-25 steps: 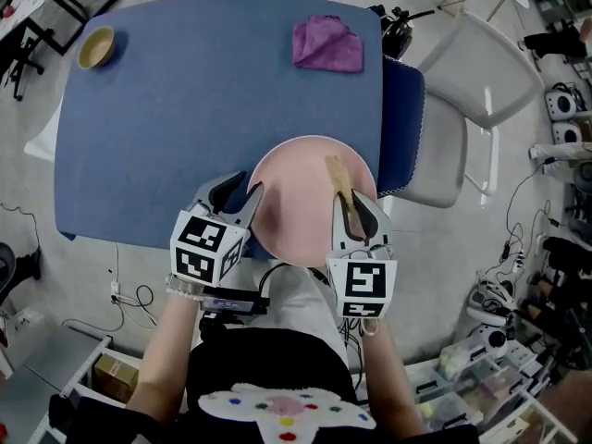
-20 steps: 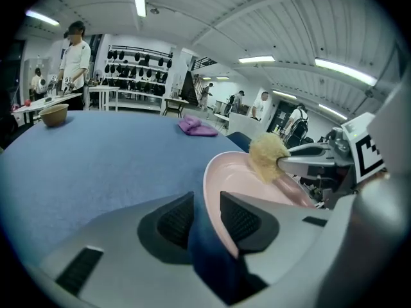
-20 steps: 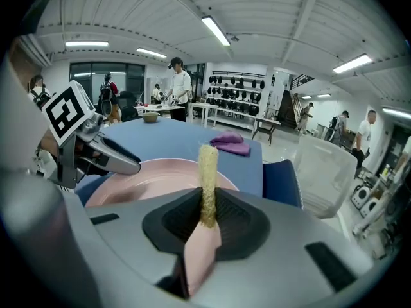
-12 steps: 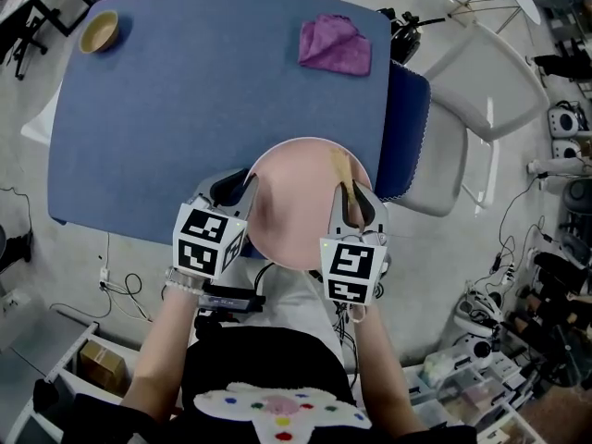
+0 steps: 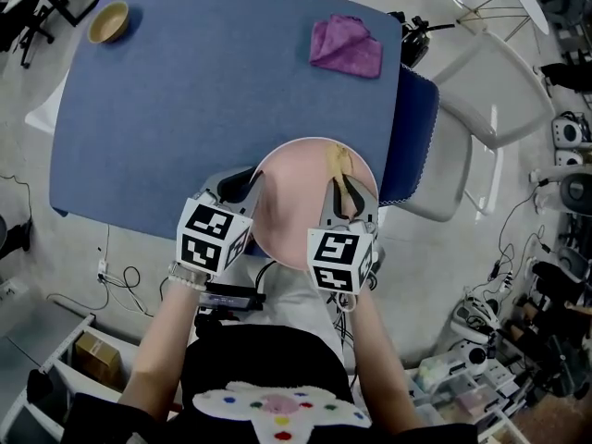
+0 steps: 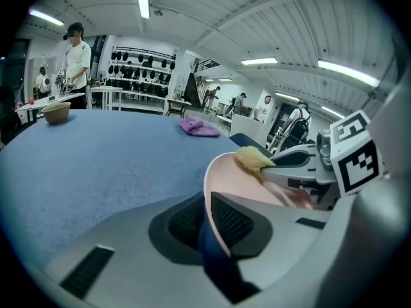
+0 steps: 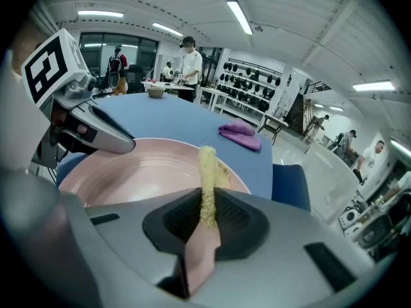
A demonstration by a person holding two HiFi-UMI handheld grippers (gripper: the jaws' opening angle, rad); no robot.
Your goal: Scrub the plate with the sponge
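Note:
A pink plate [image 5: 301, 206] lies at the blue table's near edge, overhanging it toward me. My left gripper [image 5: 250, 185] is at the plate's left rim; in the left gripper view its jaws are closing with the rim [image 6: 218, 201] between the pads, which touch it. My right gripper [image 5: 344, 192] reaches over the plate's right side, shut on a thin yellow sponge [image 5: 339, 163]. The sponge [image 7: 207, 172] stands edge-up between the pads, its far end over the plate [image 7: 128, 172]. From the left gripper view the sponge [image 6: 253, 160] sits near the plate's far rim.
A crumpled purple cloth [image 5: 345, 46] lies at the table's far right. A small wooden bowl [image 5: 108, 22] stands at the far left corner. The blue table top [image 5: 185, 109] stretches between them. A blue-cushioned white chair [image 5: 435, 146] stands right of the table.
The left gripper's jaws have closed in from wide apart onto the plate's left rim. The right gripper with the sponge has shifted slightly left over the plate.

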